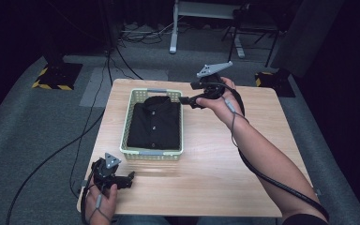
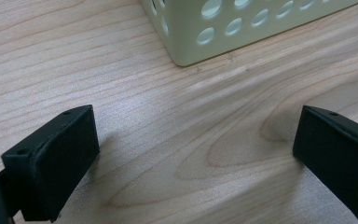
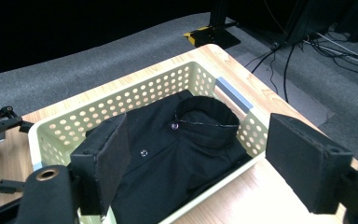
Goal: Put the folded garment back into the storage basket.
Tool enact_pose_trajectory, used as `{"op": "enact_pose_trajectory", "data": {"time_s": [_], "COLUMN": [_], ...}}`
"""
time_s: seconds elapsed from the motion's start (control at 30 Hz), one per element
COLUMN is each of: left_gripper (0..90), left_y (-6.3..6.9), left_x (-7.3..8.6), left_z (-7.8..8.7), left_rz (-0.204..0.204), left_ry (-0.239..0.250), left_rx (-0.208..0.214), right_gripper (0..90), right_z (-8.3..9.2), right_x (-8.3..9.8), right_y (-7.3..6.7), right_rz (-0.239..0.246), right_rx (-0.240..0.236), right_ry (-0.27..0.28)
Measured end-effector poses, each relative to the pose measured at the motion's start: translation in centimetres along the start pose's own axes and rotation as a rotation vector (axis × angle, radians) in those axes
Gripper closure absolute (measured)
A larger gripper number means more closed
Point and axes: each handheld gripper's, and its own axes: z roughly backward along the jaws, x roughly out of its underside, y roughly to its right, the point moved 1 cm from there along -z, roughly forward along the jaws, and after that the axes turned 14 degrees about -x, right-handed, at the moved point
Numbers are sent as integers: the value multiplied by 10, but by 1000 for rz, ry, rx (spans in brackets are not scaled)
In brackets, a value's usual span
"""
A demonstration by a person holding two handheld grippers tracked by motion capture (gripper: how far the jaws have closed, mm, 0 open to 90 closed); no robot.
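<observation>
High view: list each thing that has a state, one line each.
shirt: folded, buttoned, lying in the basket.
basket: upright on the table, holding the shirt.
left gripper: open, empty, low at the table's near edge.
right gripper: open, empty, beside the basket.

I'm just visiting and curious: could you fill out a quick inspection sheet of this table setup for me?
Surface: wooden table, bare wood around the basket.
Job's things: folded black shirt lying inside the pale perforated basket, collar at the far end.
Clutter: nothing seen.
Grippers: left tool rests near the table's near-left corner, jaws open, nothing between them; right tool held beside the basket's far right corner, jaws open, nothing between them.
Cables: black cables across the floor.
Surroundings: grey carpet, dark room.
</observation>
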Motion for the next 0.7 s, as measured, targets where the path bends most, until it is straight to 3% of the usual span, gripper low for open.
{"op": "enact_pose_trajectory", "data": {"time_s": [0.7], "left_gripper": [3], "left_y": [0], "left_x": [0], "left_z": [0], "left_rz": [0], "left_ry": [0], "left_rx": [1], "right_gripper": [216], "right_z": [42], "right_x": [19], "right_y": [-2], "right_rz": [3], "right_rx": [15], "right_ry": [22]}}
